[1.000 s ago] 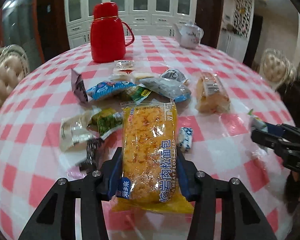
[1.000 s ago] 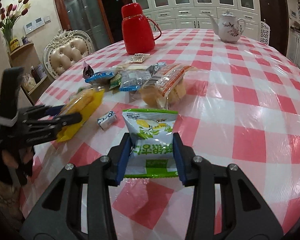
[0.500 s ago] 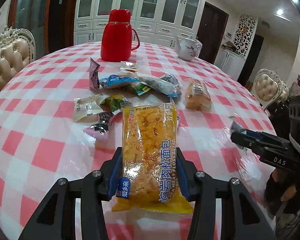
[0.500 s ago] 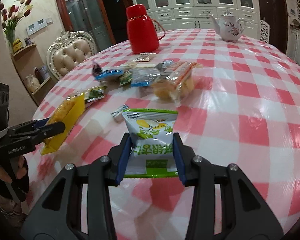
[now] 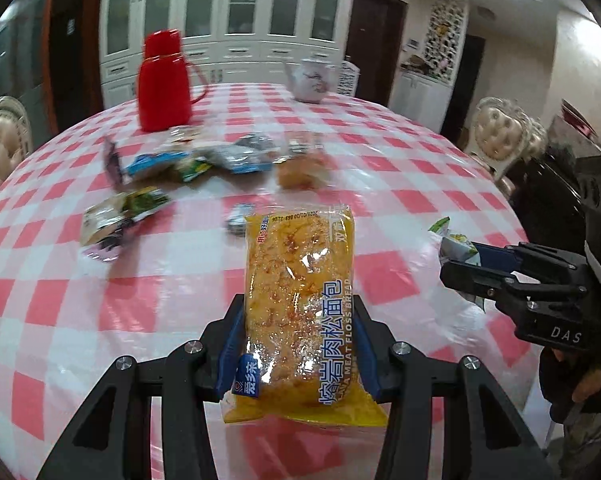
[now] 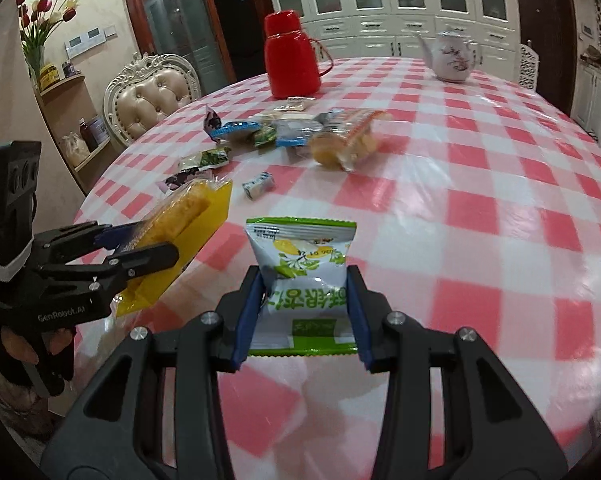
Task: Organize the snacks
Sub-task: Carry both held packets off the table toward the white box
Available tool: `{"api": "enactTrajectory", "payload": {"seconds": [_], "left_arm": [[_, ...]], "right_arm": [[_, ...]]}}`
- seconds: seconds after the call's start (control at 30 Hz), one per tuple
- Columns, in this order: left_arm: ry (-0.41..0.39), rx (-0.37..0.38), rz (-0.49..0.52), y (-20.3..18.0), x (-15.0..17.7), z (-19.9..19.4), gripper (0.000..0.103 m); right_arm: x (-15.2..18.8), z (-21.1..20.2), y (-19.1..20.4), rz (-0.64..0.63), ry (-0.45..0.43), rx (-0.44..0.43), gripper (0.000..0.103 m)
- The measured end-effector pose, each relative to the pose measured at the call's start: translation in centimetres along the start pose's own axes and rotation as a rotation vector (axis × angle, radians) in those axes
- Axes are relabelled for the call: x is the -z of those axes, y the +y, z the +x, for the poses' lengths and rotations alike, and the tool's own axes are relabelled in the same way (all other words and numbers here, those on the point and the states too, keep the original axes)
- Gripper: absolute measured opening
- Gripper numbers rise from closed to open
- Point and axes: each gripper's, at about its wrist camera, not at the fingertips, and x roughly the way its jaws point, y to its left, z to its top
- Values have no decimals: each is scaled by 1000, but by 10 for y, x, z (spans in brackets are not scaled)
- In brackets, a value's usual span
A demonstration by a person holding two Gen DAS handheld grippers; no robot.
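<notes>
Snacks sit in a loose cluster (image 5: 204,160) on the checked worktop (image 5: 60,288) just in front of the red flask (image 5: 162,82), blurred in the left wrist view, with a white teapot (image 5: 310,80) to the right of the flask near the far rim. In that view the left tool (image 5: 298,344) is closed on a long yellow meat floss bread pack (image 5: 298,292), blue pads pressing both long sides, the pack held above the worktop well nearer than the flask. Bare cloth spreads to either side of it up to the round near edge. At the right the right tool (image 5: 466,262) pinches a green-and-white packet (image 5: 454,244) near the worktop's right rim. In the right wrist view the right tool (image 6: 304,300) is closed on that green-and-white packet (image 6: 304,280), gripped at both side edges. The left tool (image 6: 140,246) shows at the left, by the worktop's left rim, with the yellow pack (image 6: 188,216) tilted in its grip. From the red flask (image 6: 292,58) the cluster (image 6: 292,136) spreads nearer, and a small wrapped sweet (image 6: 258,185) lies apart on its near side. Right of the flask, past the teapot (image 6: 452,60), the checked cloth runs open to the rim.
</notes>
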Motion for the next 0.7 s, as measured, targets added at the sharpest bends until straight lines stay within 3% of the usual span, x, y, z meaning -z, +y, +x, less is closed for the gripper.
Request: {"api": "enactTrajectory", "payload": {"seconds": [0.33,0.47,0.7], "left_arm": [[41,101,166,-81,5,8,50],[70,169,230,-117,3,13,50],[86,232,357,-181,2,18,50]], "right_arm": [[42,-77,-46,54,-78,85,46],[55,-104,-65,58,-72,136,46],[63,-137,-101,80,-62,281,46]]}}
